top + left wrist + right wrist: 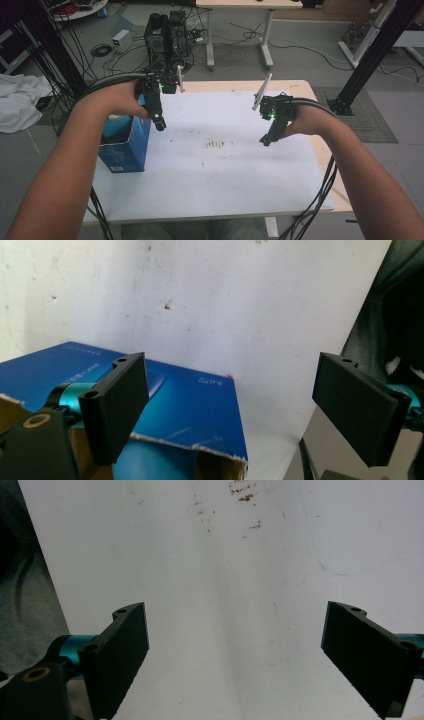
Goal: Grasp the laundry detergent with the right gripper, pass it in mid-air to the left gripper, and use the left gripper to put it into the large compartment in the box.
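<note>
Two grippers hang over the white table (215,190), both with jaws wide apart and holding nothing. The left gripper (159,121) sits just above the open blue box (125,150) at the table's left edge; the right gripper (266,140) hovers over bare tabletop, right of the brown stains (217,144)

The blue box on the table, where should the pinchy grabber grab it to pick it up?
Probably by a side wall at the open top of the blue box, coming down from above with the left gripper. The torn top edge leaves a thin cardboard wall to pinch, and the open jaws already hang over it.
</note>
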